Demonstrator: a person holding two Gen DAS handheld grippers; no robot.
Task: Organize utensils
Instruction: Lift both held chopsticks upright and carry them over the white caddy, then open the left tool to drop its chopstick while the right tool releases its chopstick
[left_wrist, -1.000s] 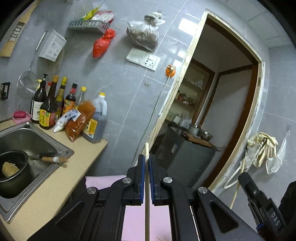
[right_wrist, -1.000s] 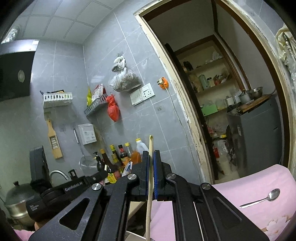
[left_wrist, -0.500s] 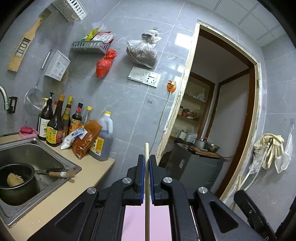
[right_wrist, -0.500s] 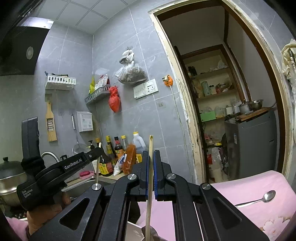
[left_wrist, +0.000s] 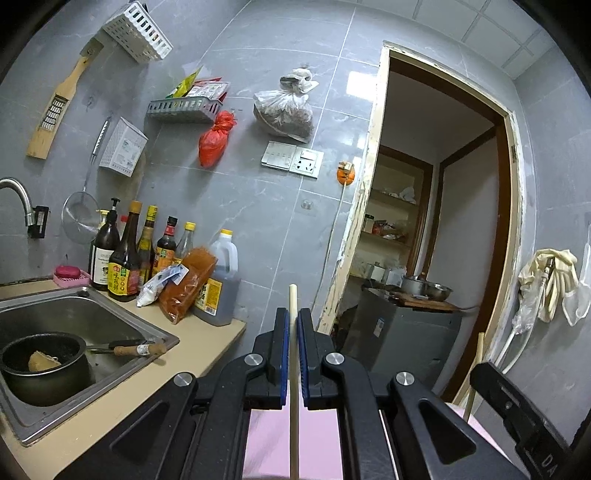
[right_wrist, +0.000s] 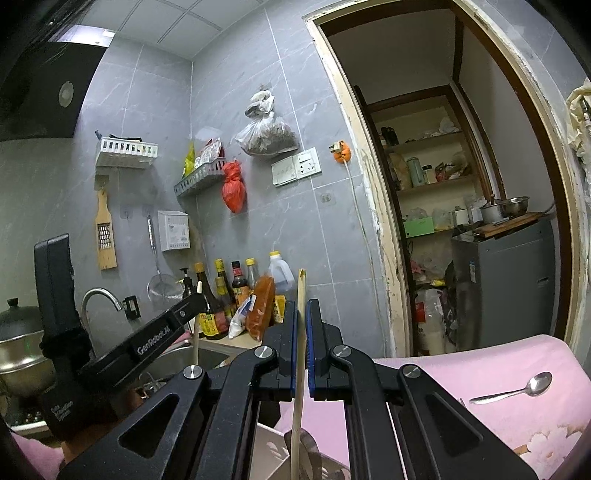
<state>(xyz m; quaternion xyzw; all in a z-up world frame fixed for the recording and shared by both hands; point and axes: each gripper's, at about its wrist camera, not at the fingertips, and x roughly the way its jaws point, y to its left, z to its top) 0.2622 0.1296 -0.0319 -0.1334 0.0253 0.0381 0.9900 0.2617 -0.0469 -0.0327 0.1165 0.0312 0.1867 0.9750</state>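
Wooden chopstick (left_wrist: 293, 354) sits clamped in your left tool (left_wrist: 291, 332), another (right_wrist: 300, 332) in right tool (right_wrist: 302, 336); both dropped lower — spoon (right_wrist: 517, 389) at 4 o'clock waits.

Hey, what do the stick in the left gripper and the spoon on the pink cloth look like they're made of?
Stick: probably bamboo or pale wood, with a matt, even tan surface and no shine. Spoon: likely stainless steel, silvery and polished, with bright highlights on its bowl and handle.

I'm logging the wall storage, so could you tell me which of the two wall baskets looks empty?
The white basket, highest on the wall above the wooden grater, shows nothing inside; the grey basket holds packets.
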